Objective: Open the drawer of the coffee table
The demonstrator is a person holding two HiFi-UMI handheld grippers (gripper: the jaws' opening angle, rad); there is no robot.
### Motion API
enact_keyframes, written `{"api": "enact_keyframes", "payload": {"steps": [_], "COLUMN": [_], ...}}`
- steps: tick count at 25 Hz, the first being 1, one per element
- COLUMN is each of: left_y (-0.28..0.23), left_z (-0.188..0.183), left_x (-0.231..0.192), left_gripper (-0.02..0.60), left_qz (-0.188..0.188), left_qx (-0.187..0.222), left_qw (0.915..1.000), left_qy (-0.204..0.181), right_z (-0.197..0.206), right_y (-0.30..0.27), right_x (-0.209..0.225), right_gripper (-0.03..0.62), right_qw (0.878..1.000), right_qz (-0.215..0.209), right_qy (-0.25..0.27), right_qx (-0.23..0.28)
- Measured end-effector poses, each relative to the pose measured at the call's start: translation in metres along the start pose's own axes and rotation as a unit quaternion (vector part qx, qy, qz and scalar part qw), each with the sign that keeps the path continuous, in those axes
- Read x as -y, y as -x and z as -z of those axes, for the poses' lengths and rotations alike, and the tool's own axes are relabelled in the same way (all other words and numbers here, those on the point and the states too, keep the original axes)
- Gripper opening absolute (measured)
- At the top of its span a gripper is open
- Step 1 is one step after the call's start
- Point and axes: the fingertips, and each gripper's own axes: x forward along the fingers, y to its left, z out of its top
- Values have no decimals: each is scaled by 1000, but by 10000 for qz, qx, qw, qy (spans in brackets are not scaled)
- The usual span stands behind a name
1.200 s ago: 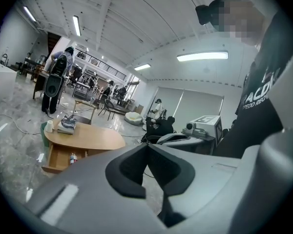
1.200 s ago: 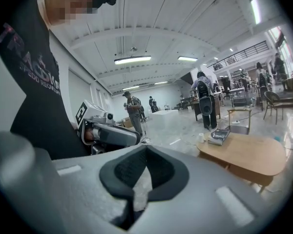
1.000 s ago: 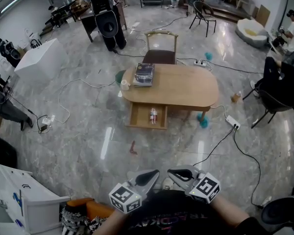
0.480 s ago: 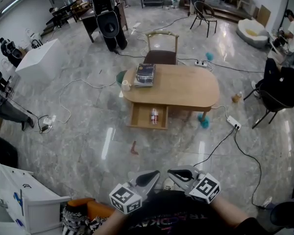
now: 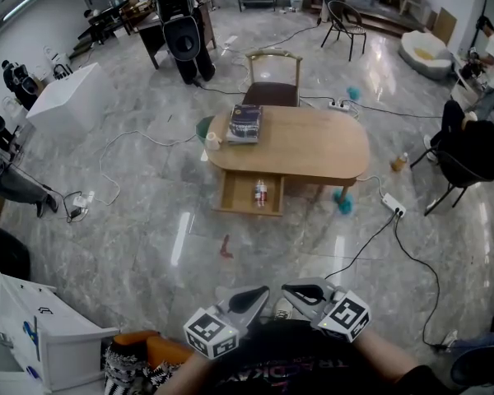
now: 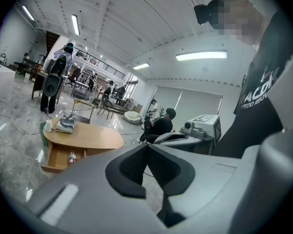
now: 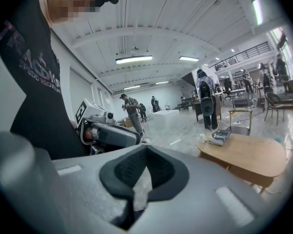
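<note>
Far across the floor, the drawer (image 5: 237,197) of the coffee table (image 5: 313,148) stands pulled out, so the task looks done. The left gripper (image 5: 253,298) and right gripper (image 5: 299,292) hang closed and empty by the chest, likely idle.

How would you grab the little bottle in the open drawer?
Probably around the bottle near its top, coming down from above on the front side. It seems to stand upright, the drawer walls box in its lower part, and the coffee table top overhangs behind it.
</note>
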Motion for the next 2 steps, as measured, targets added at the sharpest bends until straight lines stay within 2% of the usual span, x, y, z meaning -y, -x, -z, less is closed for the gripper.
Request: {"api": "enact_keyframes", "payload": {"steps": [2], "left_y": [1], "left_z": [-1], "left_x": [-1], "left_gripper": [6], "left_qz": [5], "left_qx": [9], "left_qw": [10000], "left_qy": [0], "right_z": [-1], "right_y": [-1], "right_x": [0], "right_gripper": [2], "right_qw": [10000], "right_qz": [5], "right_qy": [-11], "right_qx": [5]}}
